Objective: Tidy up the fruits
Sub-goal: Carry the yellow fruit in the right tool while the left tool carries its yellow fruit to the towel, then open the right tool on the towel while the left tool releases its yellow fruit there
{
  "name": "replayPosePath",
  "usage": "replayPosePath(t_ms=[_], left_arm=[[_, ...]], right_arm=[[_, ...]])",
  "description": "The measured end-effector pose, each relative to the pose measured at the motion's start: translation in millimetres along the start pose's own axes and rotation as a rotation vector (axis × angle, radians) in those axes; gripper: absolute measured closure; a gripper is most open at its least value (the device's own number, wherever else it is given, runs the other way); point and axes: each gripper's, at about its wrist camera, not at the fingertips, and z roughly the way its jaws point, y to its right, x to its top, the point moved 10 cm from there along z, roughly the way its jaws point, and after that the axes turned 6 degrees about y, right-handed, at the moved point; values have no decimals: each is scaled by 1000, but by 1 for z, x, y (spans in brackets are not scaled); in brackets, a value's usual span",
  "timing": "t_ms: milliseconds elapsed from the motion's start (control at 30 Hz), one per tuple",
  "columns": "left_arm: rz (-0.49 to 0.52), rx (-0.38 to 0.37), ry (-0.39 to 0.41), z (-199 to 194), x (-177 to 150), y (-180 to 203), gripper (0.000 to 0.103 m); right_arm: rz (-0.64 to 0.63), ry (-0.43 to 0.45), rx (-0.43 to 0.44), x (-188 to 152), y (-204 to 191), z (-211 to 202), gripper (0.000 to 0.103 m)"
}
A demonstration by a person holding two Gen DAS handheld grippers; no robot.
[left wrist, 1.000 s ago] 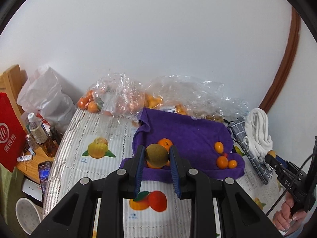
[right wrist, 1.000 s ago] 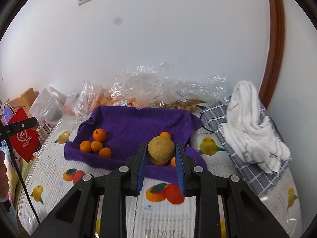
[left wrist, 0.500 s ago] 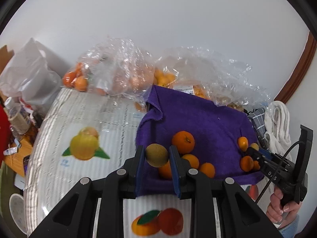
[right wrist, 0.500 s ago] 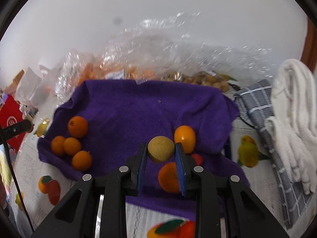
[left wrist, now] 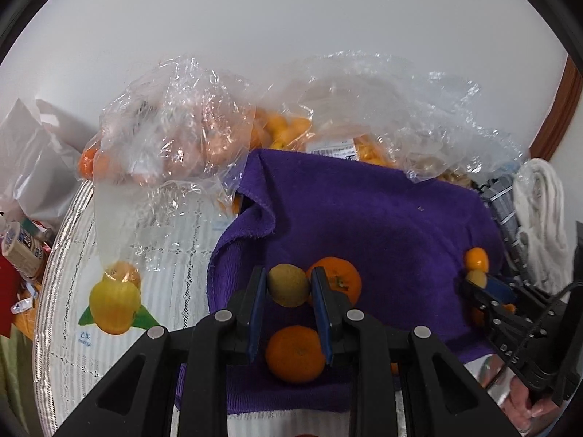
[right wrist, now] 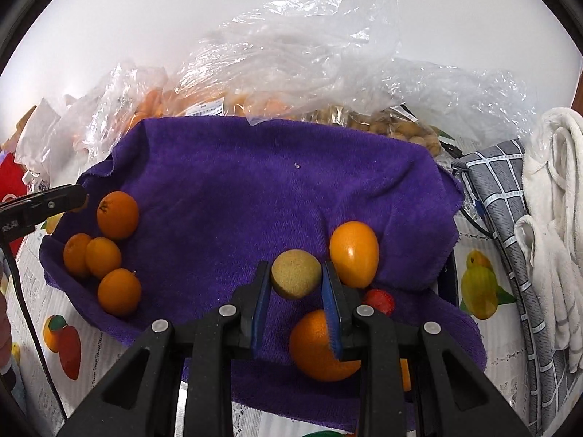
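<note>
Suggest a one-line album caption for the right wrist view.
Right gripper clasps a small yellow-brown fruit above oranges on a purple towel.

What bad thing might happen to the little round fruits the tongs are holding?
Each round fruit is pinched only at its sides, in the left tongs and the right tongs, so one or the other might slip out. Let go on the sloped purple towel, it may roll into the oranges or off the edge.
</note>
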Motion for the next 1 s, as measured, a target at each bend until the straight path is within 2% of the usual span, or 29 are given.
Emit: replayPosePath(t_ms=[233, 467, 600, 800, 900, 967, 1000], left_arm=[[-9, -1, -27, 12, -5, 2, 79], [-14, -6, -14, 12, -6, 2, 79], [-16, -14, -13, 11, -6, 2, 79], [-1, -15, -17, 8, -9, 4, 78], [38, -15, -32, -3, -10, 12, 74], [48, -18, -22, -14, -9, 16, 54], [58, -16, -9, -23, -9, 18, 50]], right_arm=[[-5, 4, 1, 1, 0, 4, 75], [-7, 6, 0, 1, 0, 1, 75], [-16, 3, -1, 0, 0, -2, 64], [-16, -7, -18, -1, -2, -13, 60], [-3, -12, -31, -3, -1, -24, 60], [14, -6, -41, -3, 0, -37, 60], [21, -4, -50, -4, 1, -43, 60]])
